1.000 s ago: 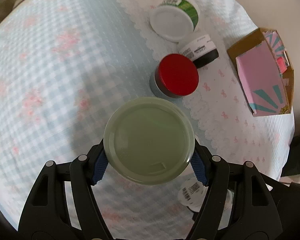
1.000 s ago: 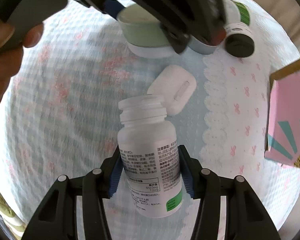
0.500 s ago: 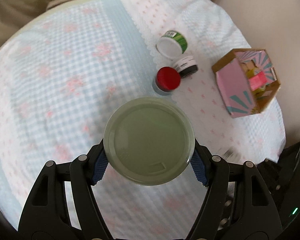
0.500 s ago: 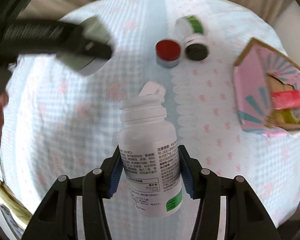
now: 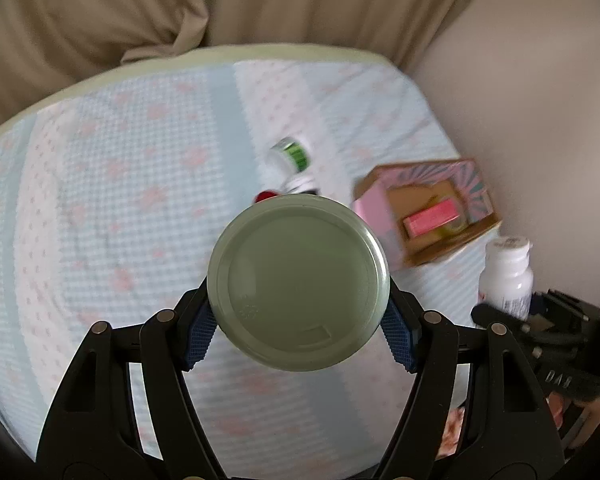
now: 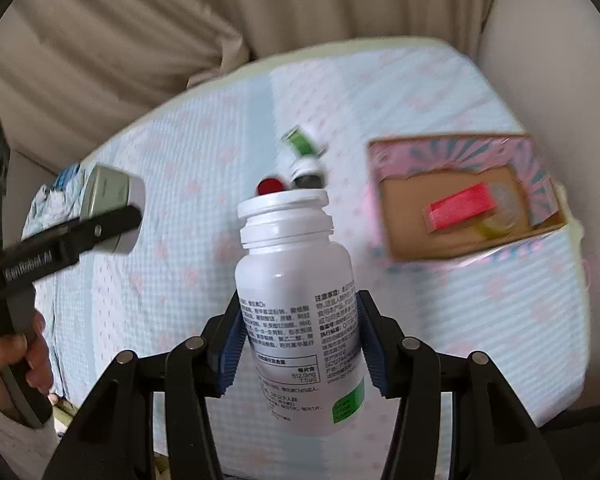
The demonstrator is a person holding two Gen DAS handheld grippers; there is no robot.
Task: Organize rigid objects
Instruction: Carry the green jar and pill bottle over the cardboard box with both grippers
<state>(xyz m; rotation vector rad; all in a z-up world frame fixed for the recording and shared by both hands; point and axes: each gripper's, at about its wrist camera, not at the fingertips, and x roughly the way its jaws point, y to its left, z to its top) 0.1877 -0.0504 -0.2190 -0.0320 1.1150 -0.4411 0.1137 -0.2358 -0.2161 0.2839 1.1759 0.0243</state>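
My left gripper [image 5: 299, 334] is shut on a round jar with a pale green lid [image 5: 298, 282], held high above the table. My right gripper [image 6: 300, 344] is shut on a white pill bottle [image 6: 296, 316] with its cap on, also held high; the bottle also shows in the left wrist view [image 5: 506, 274]. On the table stand a red-lidded jar [image 6: 270, 186], a black-lidded jar [image 6: 308, 174] and a green-labelled tub [image 6: 300, 142]. A pink cardboard box [image 6: 456, 200] lies open at the right with a red item [image 6: 460, 206] inside.
The table wears a blue checked cloth [image 6: 180, 240] with pink bows. Beige curtains [image 5: 260, 4] hang behind it and a pale wall [image 5: 520, 100] is on the right. The left gripper and its jar show at the left of the right wrist view [image 6: 112, 208].
Both grippers have risen well away from the table with their loads, so the jars and box look smaller and farther. A white case seen near the bottle is no longer in view.
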